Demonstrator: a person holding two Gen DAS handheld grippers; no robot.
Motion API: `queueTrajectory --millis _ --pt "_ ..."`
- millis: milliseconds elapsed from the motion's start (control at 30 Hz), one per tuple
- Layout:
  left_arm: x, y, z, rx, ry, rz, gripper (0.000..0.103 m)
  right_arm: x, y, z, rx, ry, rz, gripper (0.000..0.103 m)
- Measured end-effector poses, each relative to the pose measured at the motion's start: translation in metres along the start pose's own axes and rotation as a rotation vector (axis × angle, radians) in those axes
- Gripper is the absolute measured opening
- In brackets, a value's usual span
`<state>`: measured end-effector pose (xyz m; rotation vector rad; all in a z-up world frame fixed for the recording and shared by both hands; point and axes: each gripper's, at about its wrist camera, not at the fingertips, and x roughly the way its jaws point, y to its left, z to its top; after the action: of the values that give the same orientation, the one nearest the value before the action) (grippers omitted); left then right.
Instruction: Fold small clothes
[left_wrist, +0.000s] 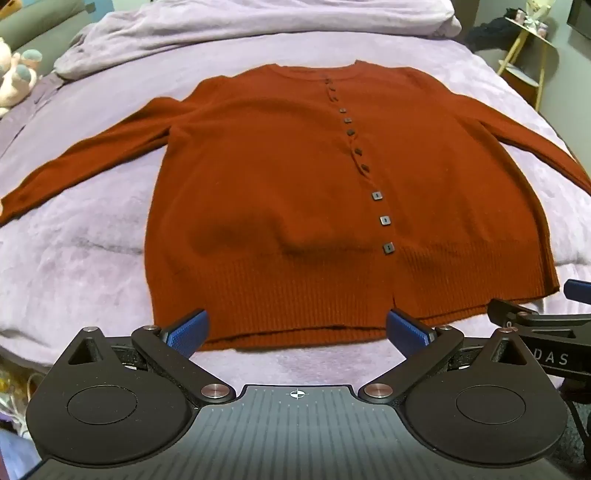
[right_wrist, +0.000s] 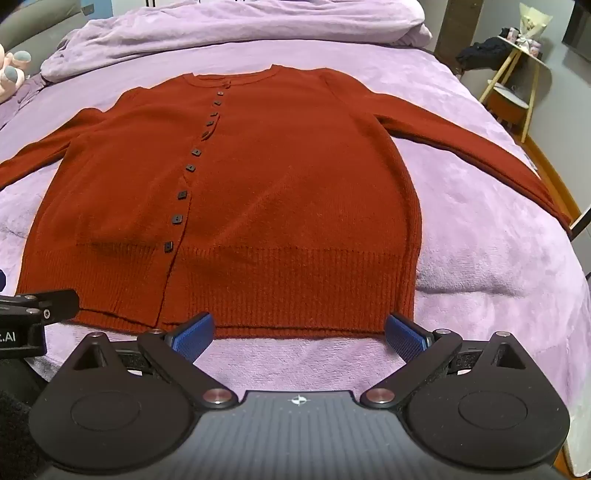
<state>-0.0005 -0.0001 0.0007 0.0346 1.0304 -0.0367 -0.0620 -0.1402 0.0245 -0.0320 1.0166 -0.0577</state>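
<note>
Lilac bedspread (left_wrist: 92, 258) bears flat rust cardigan (left_wrist: 277, 184), buttoned.

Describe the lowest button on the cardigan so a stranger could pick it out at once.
On the purple bed a rust-red cardigan lies flat, sleeves spread. A line of dark square buttons runs down its front from the neckline. The lowest button sits just above the ribbed hem band, nearest both open grippers; every other button lies farther up.

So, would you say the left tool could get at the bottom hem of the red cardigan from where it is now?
Probably yes. The left tool is open just short of the hem of the cardigan, which lies flat and buttoned on the purple blanket. Nothing lies between them; the right tool is off to the side.
</note>
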Motion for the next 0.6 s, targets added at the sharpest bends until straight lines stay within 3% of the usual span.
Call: queueTrajectory --millis 233,267,600 --pt "-0.0007 -0.0008 -0.0039 -0.004 -0.001 -0.034 0.103 -0.0029 -0.0002 0.0034 -0.008 -0.012 -0.013 0.099" --pt "0.0 0.002 0.0006 -0.021 0.023 -0.007 0.103 -0.0013 -0.0011 0.0029 -0.007 -0.016 -0.012 0.099" --pt "0.003 0.0019 -0.0001 -0.033 0.028 -0.006 0.103 -0.0041 0.0016 -0.0002 -0.009 -0.02 -0.024 0.099"
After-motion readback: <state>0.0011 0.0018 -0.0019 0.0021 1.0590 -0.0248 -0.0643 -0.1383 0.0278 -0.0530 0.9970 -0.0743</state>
